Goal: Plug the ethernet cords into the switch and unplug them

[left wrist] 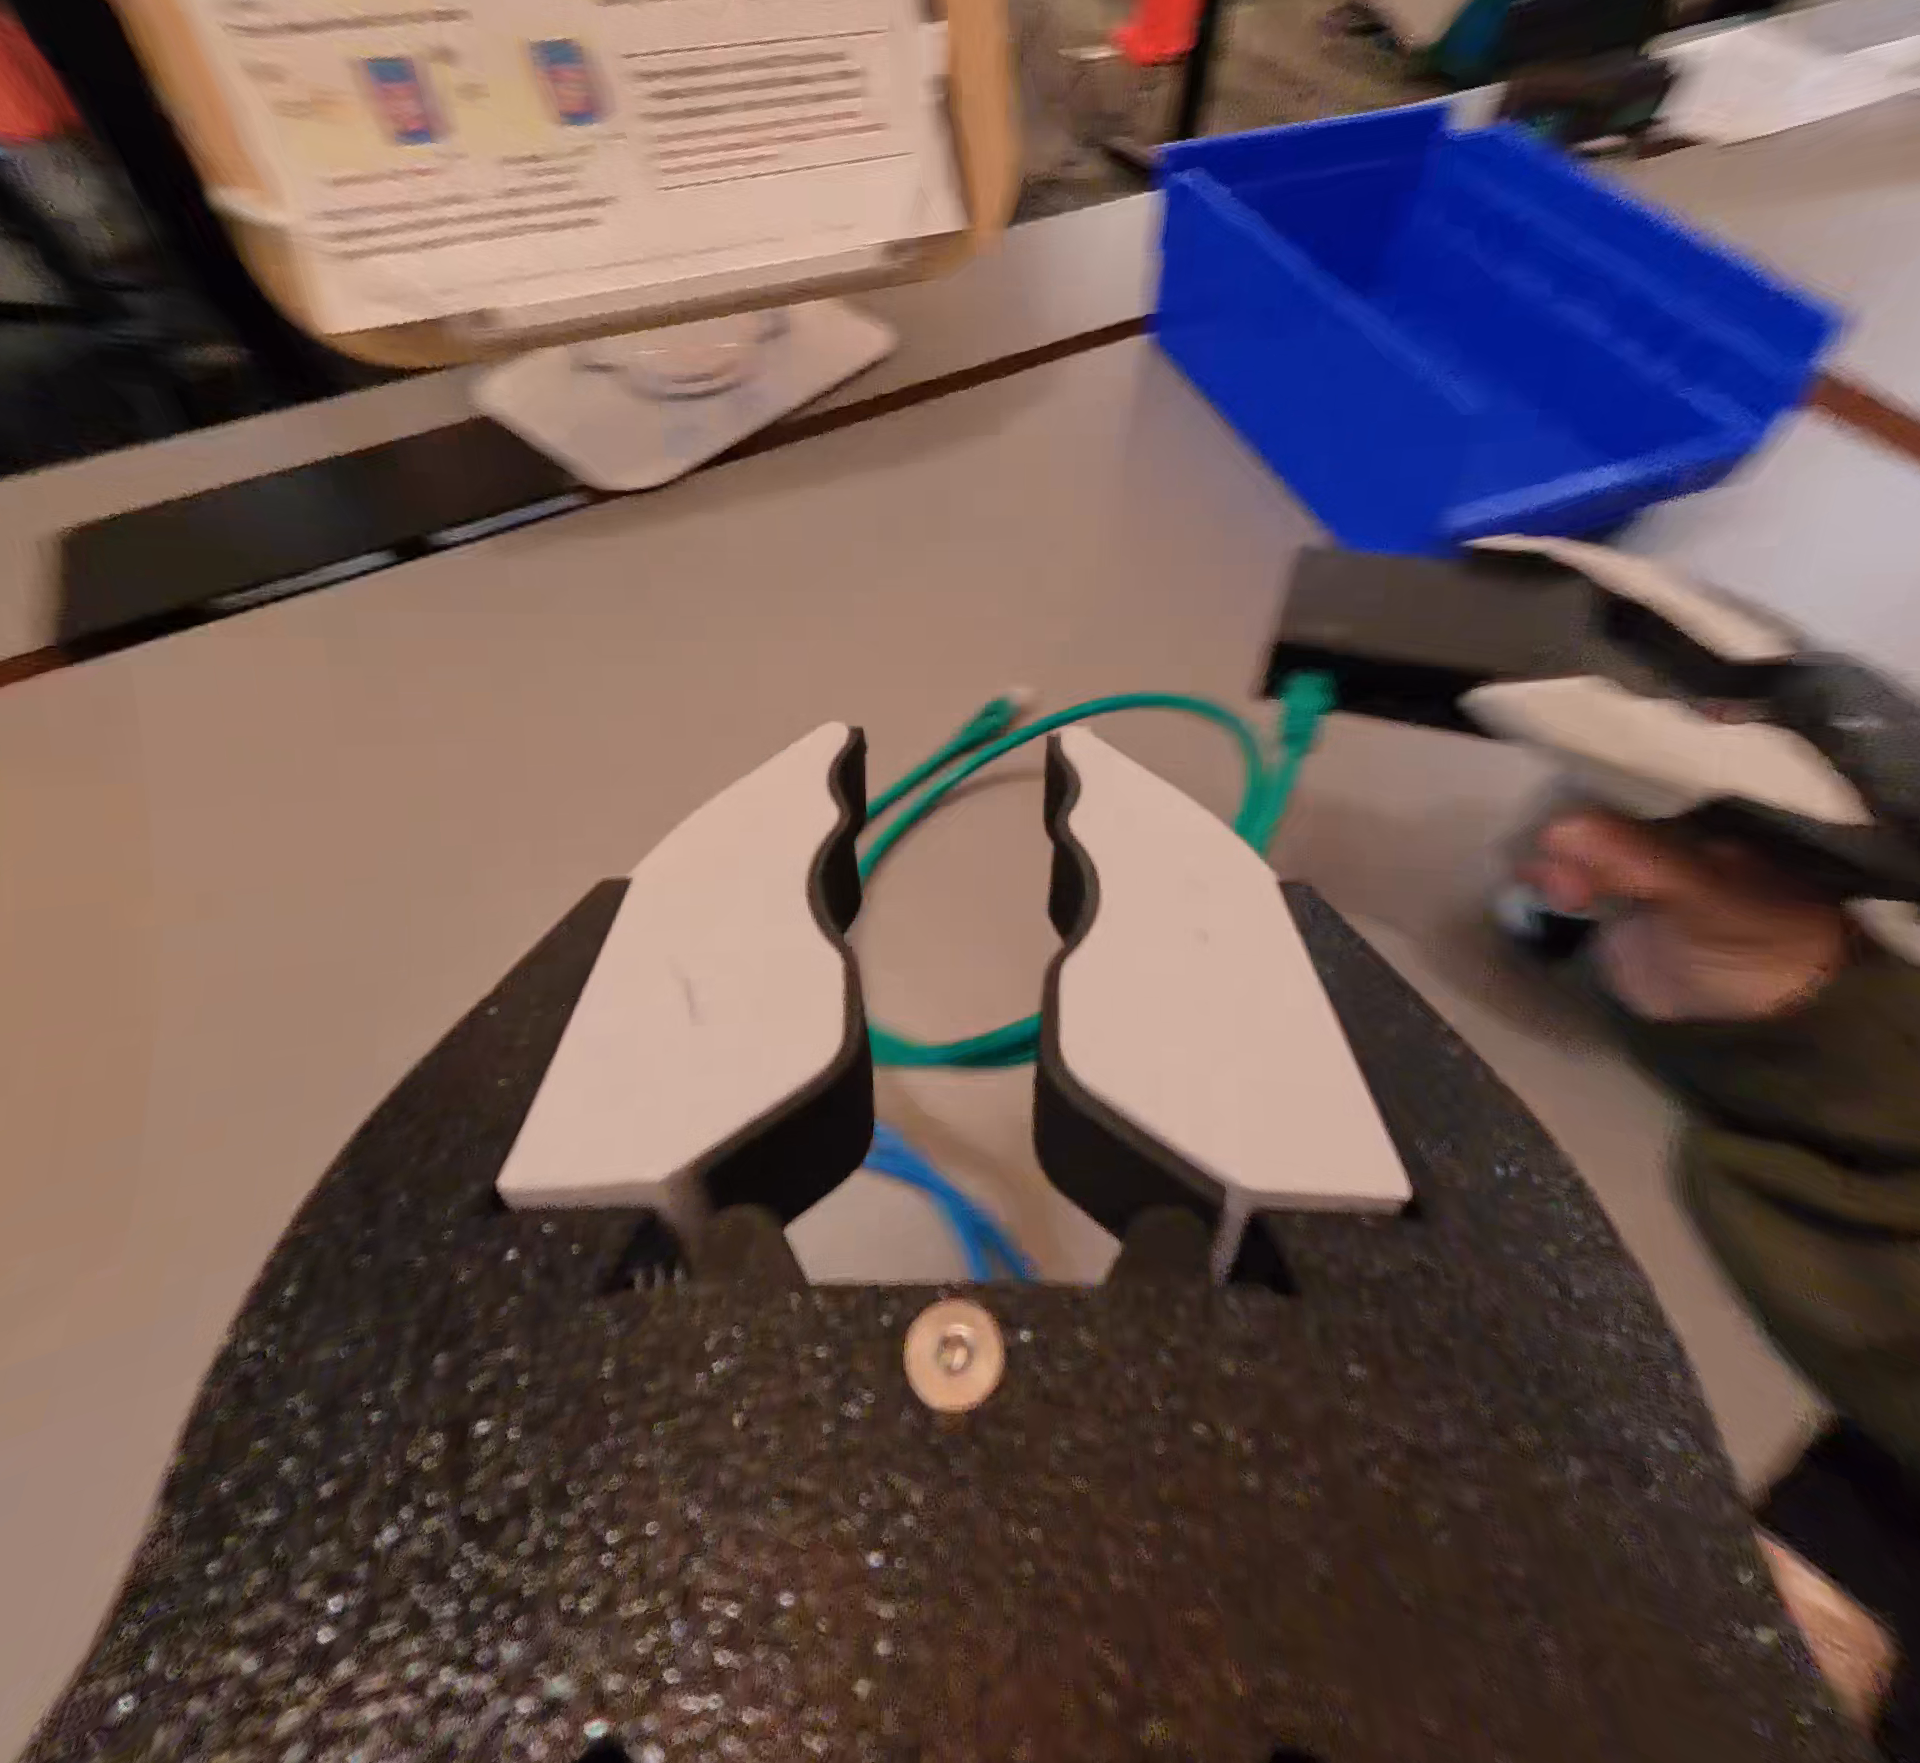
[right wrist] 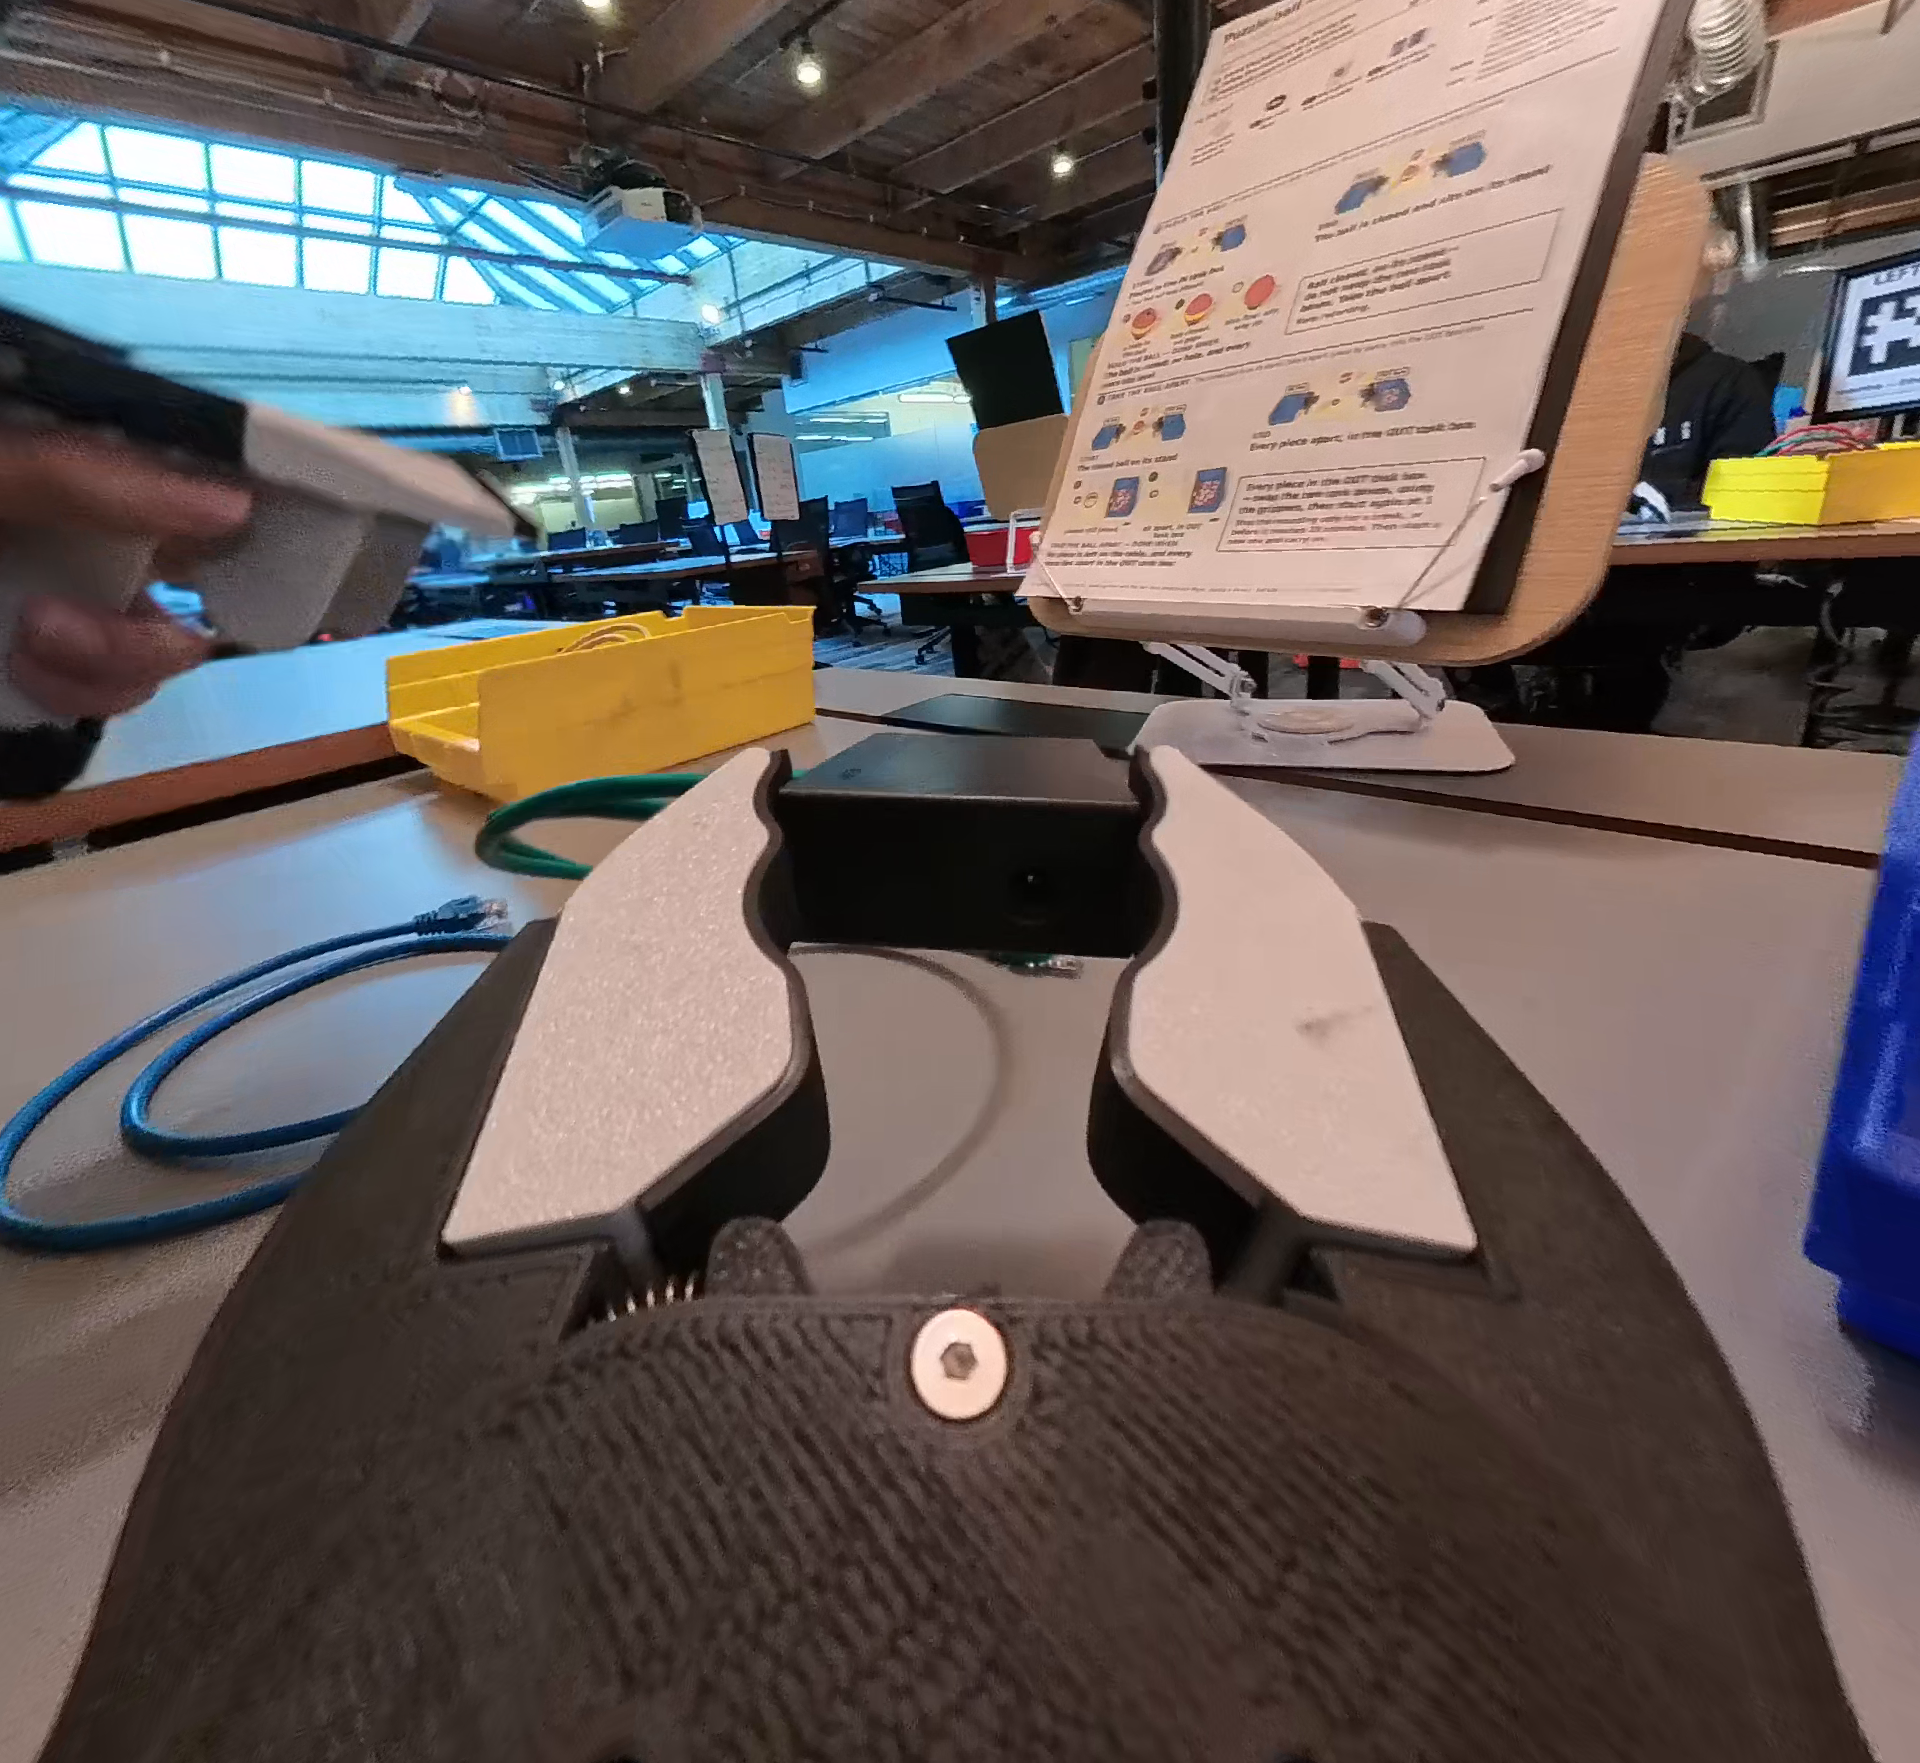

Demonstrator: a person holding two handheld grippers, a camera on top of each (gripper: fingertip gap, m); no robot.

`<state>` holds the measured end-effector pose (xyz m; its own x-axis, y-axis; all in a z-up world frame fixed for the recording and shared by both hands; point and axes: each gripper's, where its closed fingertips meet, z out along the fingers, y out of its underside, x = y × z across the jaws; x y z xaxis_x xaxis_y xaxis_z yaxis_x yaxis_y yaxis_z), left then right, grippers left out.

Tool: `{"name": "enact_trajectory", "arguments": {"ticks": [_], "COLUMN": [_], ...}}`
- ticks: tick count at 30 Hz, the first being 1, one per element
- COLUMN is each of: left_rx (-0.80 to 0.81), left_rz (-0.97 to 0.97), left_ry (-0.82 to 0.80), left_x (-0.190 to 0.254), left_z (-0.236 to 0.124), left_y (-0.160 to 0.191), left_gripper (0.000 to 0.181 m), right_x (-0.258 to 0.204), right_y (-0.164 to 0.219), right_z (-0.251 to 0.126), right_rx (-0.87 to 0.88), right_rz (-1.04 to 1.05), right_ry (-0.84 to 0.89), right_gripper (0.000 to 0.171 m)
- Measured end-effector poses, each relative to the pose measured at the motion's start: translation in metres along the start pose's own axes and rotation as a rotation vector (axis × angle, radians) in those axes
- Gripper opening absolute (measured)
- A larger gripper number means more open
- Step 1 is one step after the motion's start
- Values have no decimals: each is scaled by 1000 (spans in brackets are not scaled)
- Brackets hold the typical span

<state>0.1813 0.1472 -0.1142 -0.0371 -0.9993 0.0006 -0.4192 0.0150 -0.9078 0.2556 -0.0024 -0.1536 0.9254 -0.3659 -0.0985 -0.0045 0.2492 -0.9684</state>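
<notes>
1. Right gripper (right wrist: 961, 866) pinches the black switch (right wrist: 966, 840) to steady it, I'd guess.
2. Left gripper (left wrist: 956, 768) hovers spread over the green cord (left wrist: 1143, 711), one end plugged in.
3. Blue cord (right wrist: 208, 1069) lies loose.

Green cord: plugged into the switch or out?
One end in: green cord plug sits at the switch front. Its other end lies loose on the table.

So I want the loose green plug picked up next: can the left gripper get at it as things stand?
Probably yes. The left gripper is open, and the free end of the green cord lies on bare table just beyond its fingertips, with nothing between.
</notes>
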Motion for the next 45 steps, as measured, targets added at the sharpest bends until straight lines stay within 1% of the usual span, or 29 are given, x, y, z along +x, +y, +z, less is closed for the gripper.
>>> {"name": "enact_trajectory", "arguments": {"ticks": [1,3,7,8,10,11,13,16,17,19,22,24,26,30,34,37,42,45], "left_rx": [-6,-106,-426,-506,-618,-638,-647,-595,-577,-554,-592,-562,-570,-623,-662,-653,-677,-666], "left_rz": [-19,-73,-260,-309,-391,-440,-529,-600,-629,-681,-711,-712,-707,-700,-677,-673,-606,-596], "left_ry": [89,321,628,721,894,975,1082,1243,1300,1331,1346,1335,1312,1204,1101,1090,1104,1098], "left_x": [14,44,59,64,75,80,86,100,104,109,118,119,116,104,96,95,105,107], "left_z": [4,23,73,78,80,79,79,70,65,66,68,72,74,79,83,82,74,73], "left_y": [-5,-1,33,41,51,51,49,39,35,33,39,36,33,30,28,23,25,21], "left_gripper": [35,42,55,58,56,56,64,70,68,67,39,37,35,29,28,28,28,28], "right_x": [-3,-9,-25,-29,-28,-26,-23,-23,-25,-31,-33,-28,-28,-27,-27,-27,-26,-26], "right_y": [1,1,1,2,-1,-3,-8,-7,-7,-5,-2,-2,0,18,27,31,32,32], "right_z": [1,3,4,4,2,1,-1,-1,-1,1,3,4,6,13,18,20,21,21], "right_rx": [-3,0,10,12,37,52,87,87,83,68,50,47,27,-127,-195,-223,-231,-234], "right_rz": [-10,-29,-78,-87,-77,-52,-12,-12,-25,-46,-64,-49,-44,-89,-144,-172,-162,-156], "right_ry": [-15,-42,-111,-129,-127,-135,-138,-140,-146,-170,-167,-142,-139,-122,-90,-70,-68,-74], "right_gripper": [62,61,61,62,61,61,61,61,61,61,61,61,62,62,74,81,79,74]}}
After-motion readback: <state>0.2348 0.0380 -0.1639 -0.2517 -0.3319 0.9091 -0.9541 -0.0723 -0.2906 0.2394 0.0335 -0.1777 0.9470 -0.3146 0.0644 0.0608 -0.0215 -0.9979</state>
